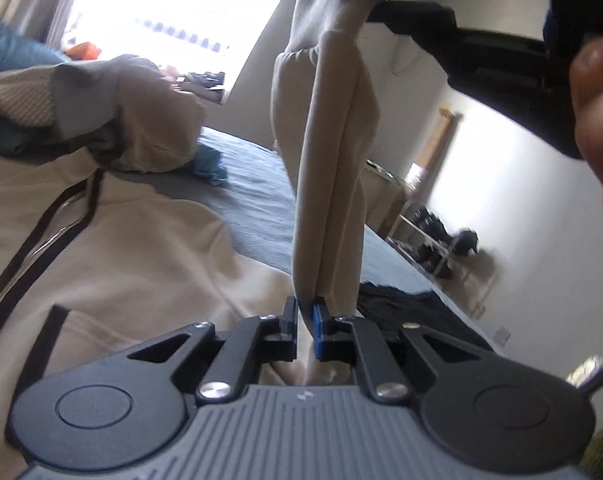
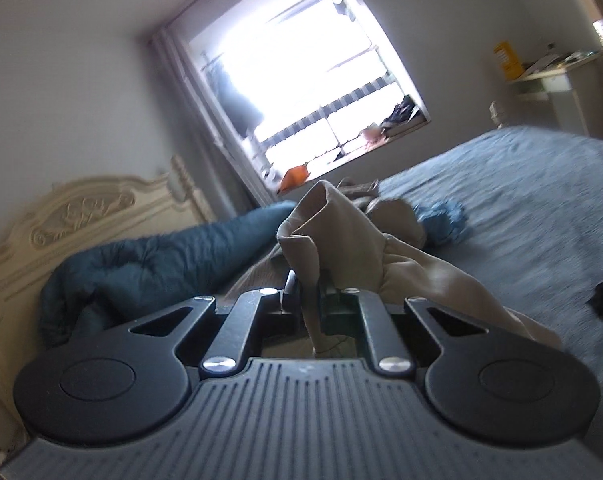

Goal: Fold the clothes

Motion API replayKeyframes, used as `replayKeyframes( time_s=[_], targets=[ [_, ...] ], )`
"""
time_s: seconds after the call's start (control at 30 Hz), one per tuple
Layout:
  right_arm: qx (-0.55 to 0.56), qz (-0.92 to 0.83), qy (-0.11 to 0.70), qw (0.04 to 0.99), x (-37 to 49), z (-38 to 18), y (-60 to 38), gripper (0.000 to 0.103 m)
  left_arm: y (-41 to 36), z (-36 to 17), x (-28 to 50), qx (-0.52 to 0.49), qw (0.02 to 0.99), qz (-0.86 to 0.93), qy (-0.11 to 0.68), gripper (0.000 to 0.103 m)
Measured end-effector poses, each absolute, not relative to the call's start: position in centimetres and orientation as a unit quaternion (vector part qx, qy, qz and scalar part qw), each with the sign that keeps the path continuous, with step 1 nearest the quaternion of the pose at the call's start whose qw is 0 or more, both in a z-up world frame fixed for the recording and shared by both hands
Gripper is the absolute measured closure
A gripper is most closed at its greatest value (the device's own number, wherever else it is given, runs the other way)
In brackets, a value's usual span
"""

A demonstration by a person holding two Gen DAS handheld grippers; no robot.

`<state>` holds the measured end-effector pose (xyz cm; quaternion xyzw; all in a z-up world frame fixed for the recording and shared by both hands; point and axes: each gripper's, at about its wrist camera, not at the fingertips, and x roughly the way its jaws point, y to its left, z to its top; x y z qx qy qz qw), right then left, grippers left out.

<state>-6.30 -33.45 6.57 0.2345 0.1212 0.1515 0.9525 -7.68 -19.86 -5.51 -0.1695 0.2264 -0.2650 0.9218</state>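
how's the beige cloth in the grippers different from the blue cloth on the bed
The beige cloth is pinched by both the left gripper and the right gripper; the blue cloth is untouched. The beige one is stretched long between the grippers, the blue one lies crumpled in a small heap on the bed. The beige one looks much bigger. Both are soft fabric.

Both jaws pinched: left hand-held gripper [image 1: 305, 312] below right hand-held gripper [image 2: 307, 284], a hand [image 1: 597, 108] gripping the latter.

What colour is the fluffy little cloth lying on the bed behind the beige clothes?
Light blue cloth; it shows best in the right wrist view.
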Motion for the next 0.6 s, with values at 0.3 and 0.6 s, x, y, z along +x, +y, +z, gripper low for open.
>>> replayKeyframes(
  time_s=[0.3,0.6],
  targets=[
    [0.206,0.202,0.165,0.943,-5.3,6.8,-28.2,0.096,-15.7,-6.2,-8.0,-0.214,0.923,-0.227,0.227,0.094],
    [0.184,0.243,0.202,0.931,-4.2,6.4,-23.8,0.096,-12.2,-7.1,-8.1,-0.246,0.922,-0.185,0.235,0.093]
  ],
)
